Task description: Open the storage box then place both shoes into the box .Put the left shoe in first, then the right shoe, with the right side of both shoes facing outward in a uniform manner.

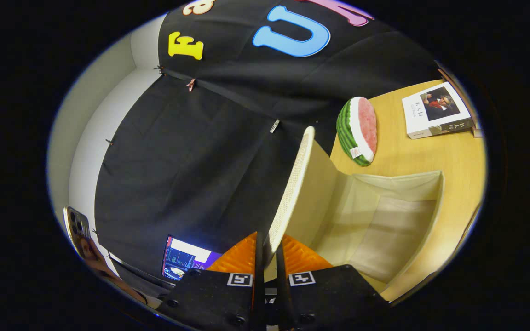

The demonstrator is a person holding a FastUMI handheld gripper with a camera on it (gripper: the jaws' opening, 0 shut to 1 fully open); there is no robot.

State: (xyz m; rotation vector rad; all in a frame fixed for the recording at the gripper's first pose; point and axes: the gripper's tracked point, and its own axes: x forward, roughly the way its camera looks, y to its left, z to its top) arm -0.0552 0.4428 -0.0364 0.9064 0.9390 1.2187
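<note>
Beside the watermelon cushion [358,130], the storage box [398,230] stands open and empty, its lid [292,184] raised and pinched between the gripper [268,257] fingers; both shoes remain to place.

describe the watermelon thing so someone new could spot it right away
Start at the wooden table with the open cream storage box, whose lid the gripper is pinching. Just beyond the box lies the watermelon slice cushion, beside a white book. Only it has green stripes and a pink face.

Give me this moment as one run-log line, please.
gripper: shut on lid | box: open | shoes: not yet in
</note>
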